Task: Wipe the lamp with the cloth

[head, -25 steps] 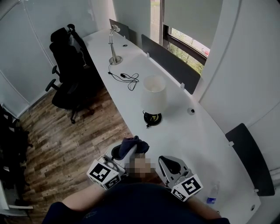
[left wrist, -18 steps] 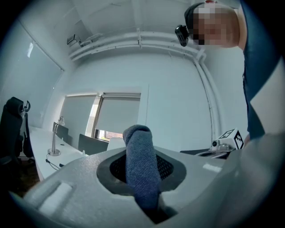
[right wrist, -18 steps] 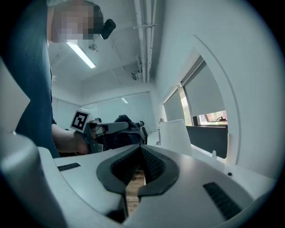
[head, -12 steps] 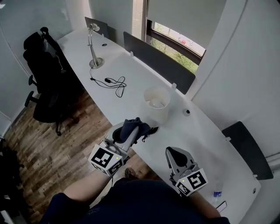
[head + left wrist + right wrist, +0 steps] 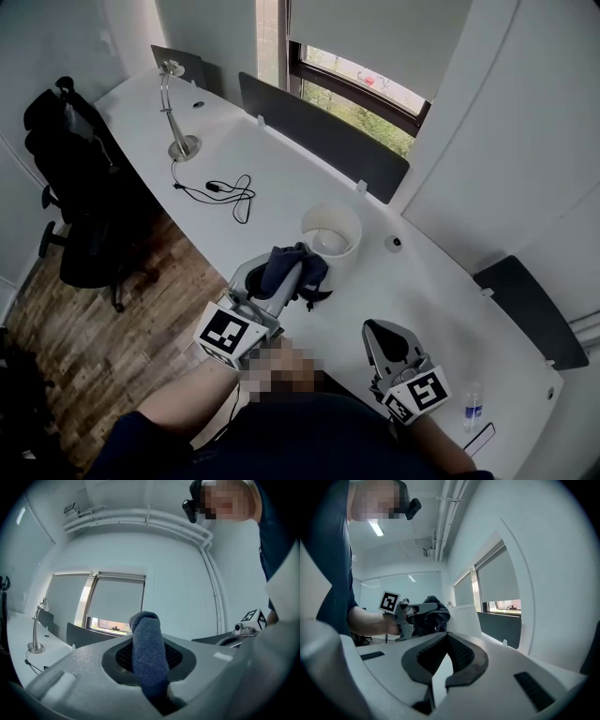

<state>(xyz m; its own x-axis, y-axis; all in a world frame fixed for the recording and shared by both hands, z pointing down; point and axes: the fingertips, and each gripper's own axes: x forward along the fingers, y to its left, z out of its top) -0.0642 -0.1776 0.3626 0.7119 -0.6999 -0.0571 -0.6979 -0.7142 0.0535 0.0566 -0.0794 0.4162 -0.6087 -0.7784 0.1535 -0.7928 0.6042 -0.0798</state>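
Note:
The lamp (image 5: 330, 238) with its white shade stands on the white desk (image 5: 281, 178); I look down into the shade's open top. My left gripper (image 5: 281, 281) is shut on a dark blue cloth (image 5: 292, 262), held just left of the shade, touching or almost touching its side. In the left gripper view the cloth (image 5: 147, 658) stands up between the jaws. My right gripper (image 5: 394, 349) hangs lower right of the lamp, shut with nothing in it. In the right gripper view, its fingertips (image 5: 447, 634) meet, with the cloth (image 5: 433, 616) beside the lamp shade (image 5: 464, 620) beyond them.
A metal desk lamp (image 5: 173, 103) and a black cable (image 5: 220, 192) lie farther left on the desk. A dark divider panel (image 5: 323, 136) runs along the back edge. A black office chair (image 5: 80, 187) stands on the wood floor. A water bottle (image 5: 472, 408) sits at the right.
The left gripper has carried the cloth up and forward, from the desk's near edge to the lamp shade. The head has moved over the lamp. The right gripper stays low.

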